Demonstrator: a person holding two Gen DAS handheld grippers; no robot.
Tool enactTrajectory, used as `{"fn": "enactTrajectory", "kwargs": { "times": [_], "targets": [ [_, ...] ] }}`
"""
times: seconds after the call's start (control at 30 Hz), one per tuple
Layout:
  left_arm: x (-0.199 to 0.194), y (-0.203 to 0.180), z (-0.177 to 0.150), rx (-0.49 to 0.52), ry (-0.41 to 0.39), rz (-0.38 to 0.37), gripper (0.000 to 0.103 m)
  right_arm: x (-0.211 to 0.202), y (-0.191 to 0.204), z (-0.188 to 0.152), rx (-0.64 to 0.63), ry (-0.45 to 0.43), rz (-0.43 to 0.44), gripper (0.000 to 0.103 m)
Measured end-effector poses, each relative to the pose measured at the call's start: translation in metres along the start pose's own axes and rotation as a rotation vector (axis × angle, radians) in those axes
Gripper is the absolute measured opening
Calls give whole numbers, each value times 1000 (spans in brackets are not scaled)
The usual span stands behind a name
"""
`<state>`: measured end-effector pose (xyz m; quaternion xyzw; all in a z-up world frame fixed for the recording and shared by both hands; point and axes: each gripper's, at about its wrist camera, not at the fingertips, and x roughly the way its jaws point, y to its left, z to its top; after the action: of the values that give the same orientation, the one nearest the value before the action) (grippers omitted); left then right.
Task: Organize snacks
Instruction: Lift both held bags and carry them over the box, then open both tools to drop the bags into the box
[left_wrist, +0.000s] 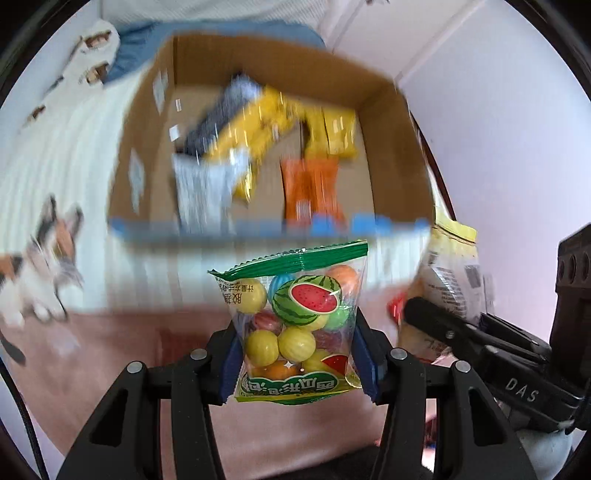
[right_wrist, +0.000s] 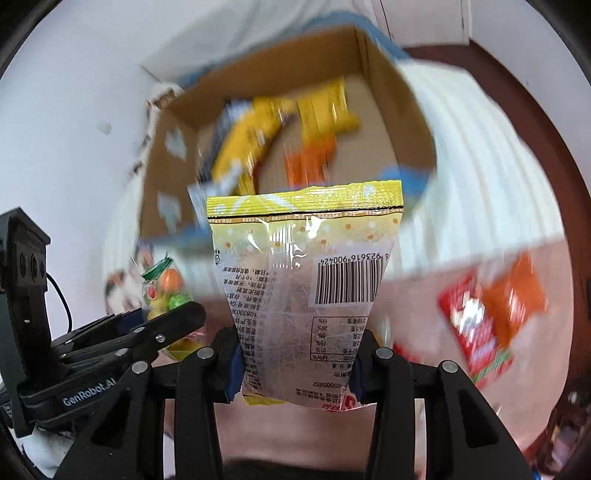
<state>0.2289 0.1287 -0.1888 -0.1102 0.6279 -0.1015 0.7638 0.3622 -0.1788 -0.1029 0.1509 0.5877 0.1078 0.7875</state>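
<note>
White striped bedding under open cardboard box (left_wrist: 380, 140), snacks already inside | my left gripper (left_wrist: 299, 354) pinching gumball bag (left_wrist: 295, 321), right gripper (right_wrist: 299, 365) clamped on yellow-topped pouch (right_wrist: 306, 280) | both held above box front, likely for dropping in.

Bright, even daylight in both my views; no hard shadows. Heavy motion blur across background: cardboard box (left_wrist: 192, 62) and its packets smeared, bed cover streaked. Only what my tongs carry stays sharp: gumball bag (left_wrist: 299, 317), yellow-topped packet (right_wrist: 306, 280), glare streaks on its film. Fisheye bends edges, dark vignette in corners.
</note>
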Motion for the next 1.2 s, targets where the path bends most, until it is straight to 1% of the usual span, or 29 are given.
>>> {"fn": "enactTrajectory", "kwargs": {
  "times": [0.03,0.13,0.17,0.27,0.33,0.4,0.43,0.47,0.5,0.53,0.57,0.6,0.63,0.7,0.73,0.83,0.9,0.97,1.1,1.2],
  "targets": [
    [-6,-2,20,-4,-9,10,49,-2,1,15,-6,-10,-4,46],
    [-2,-6,63,-22,-23,26,49,4,0,57,-26,-28,-14,46],
    [4,-9,76,-29,-15,35,49,8,-1,73,-36,-29,-33,46],
    [25,-4,107,-51,18,51,49,25,-8,102,-42,-10,-48,46],
    [45,-3,123,-61,45,61,49,39,-14,111,-54,-1,-69,46],
    [72,1,132,-55,78,72,49,54,-21,120,-56,15,-87,46],
    [83,2,137,-55,107,83,49,64,-23,122,-54,27,-98,46],
    [90,4,139,-62,130,91,49,73,-27,125,-49,49,-114,47],
    [98,5,141,-65,157,92,50,85,-31,126,-39,78,-119,52],
    [106,6,144,-69,179,88,50,95,-35,128,-24,112,-121,61],
    [114,8,144,-72,197,90,52,103,-39,129,-14,141,-129,85],
    [118,9,144,-73,203,95,59,107,-42,128,-9,149,-139,91],
    [120,10,142,-71,199,99,62,109,-44,128,0,174,-140,91],
    [120,11,140,-66,189,115,74,109,-47,125,-3,177,-152,91],
    [119,11,139,-64,183,120,75,109,-48,123,-5,176,-149,91],
    [116,12,135,-72,178,127,75,106,-46,120,-13,168,-151,92],
    [109,12,133,-68,158,136,75,101,-45,117,-19,152,-153,95],
    [99,10,129,-58,126,157,75,94,-43,115,-27,128,-168,96],
    [72,4,121,-21,30,211,75,78,-41,111,-31,84,-174,96],
    [53,0,114,-10,-36,224,78,62,-37,105,-41,44,-187,96]
  ]
}}
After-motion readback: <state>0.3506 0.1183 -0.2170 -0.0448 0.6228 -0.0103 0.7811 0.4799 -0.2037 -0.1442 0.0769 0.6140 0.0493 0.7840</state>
